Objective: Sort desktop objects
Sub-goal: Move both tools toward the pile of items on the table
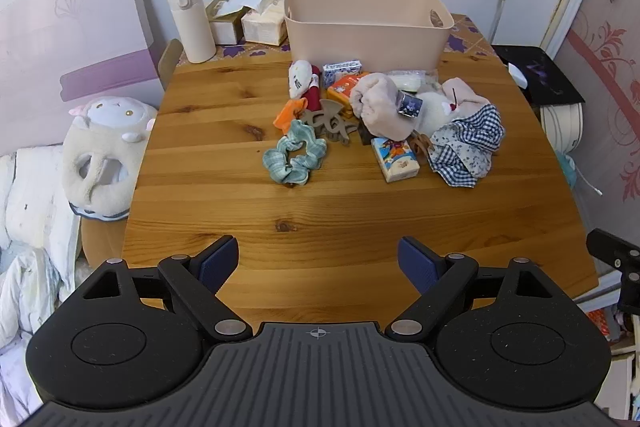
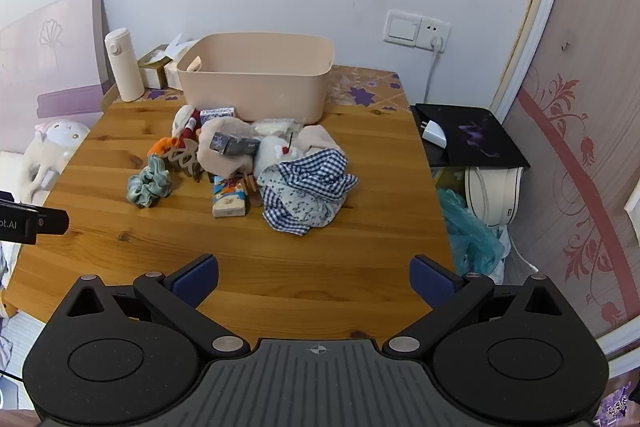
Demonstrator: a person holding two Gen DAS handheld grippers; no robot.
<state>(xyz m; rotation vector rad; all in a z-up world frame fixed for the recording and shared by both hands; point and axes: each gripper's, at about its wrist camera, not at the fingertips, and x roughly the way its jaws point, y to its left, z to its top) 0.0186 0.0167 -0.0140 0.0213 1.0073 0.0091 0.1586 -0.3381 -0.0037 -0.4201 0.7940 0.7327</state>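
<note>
Wooden table [image 1: 224, 163] holds a seemingly empty beige bin [image 1: 360, 23].

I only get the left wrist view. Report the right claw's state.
Observer: The right claw is open, with nothing between its pads, above the near part of the table.
Operator: Check beyond the table's right edge.
Observer: A crumpled teal plastic bag lies on the floor there.
Operator: Describe the dark box on the pink cloth.
Observer: It is long and lies flat, its star-patterned end towards the picture's left.
</note>
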